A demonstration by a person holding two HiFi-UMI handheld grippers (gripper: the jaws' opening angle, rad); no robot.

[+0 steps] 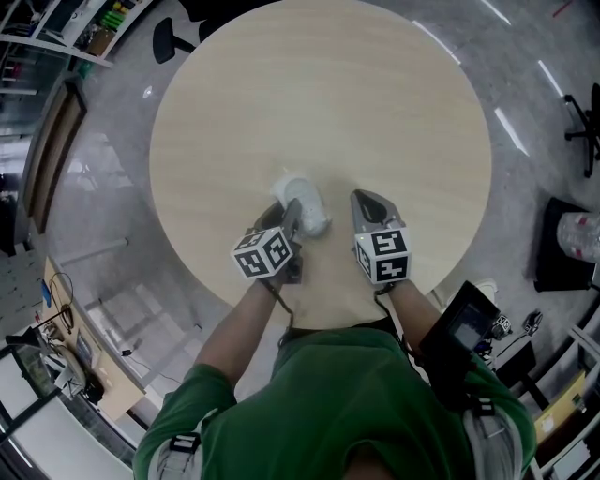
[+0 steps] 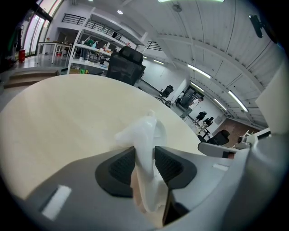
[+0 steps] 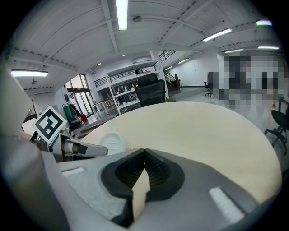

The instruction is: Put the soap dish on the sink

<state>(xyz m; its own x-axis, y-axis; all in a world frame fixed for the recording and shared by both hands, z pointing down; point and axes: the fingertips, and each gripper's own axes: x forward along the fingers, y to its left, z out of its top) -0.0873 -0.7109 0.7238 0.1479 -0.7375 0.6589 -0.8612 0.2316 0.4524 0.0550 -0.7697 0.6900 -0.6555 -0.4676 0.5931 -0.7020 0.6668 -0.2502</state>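
Observation:
A white plastic soap dish (image 1: 309,208) sits at the near side of the round beige table (image 1: 375,103), partly under my left gripper (image 1: 287,214). In the left gripper view the dish (image 2: 145,133) stands on edge between the two dark pads (image 2: 168,166), which lie against both of its sides. My right gripper (image 1: 365,199) hovers just to the right of the dish with its jaws together and nothing between them (image 3: 144,155). In the right gripper view the dish (image 3: 111,141) shows at the left, beside a finger of the left gripper (image 3: 83,148). No sink is visible in any view.
The table stands on a grey floor with office chairs (image 1: 169,39) around it. Shelving (image 1: 66,23) lines the top left. A black case (image 1: 562,246) lies on the floor at the right, and a black pouch (image 1: 461,330) hangs at the person's right side.

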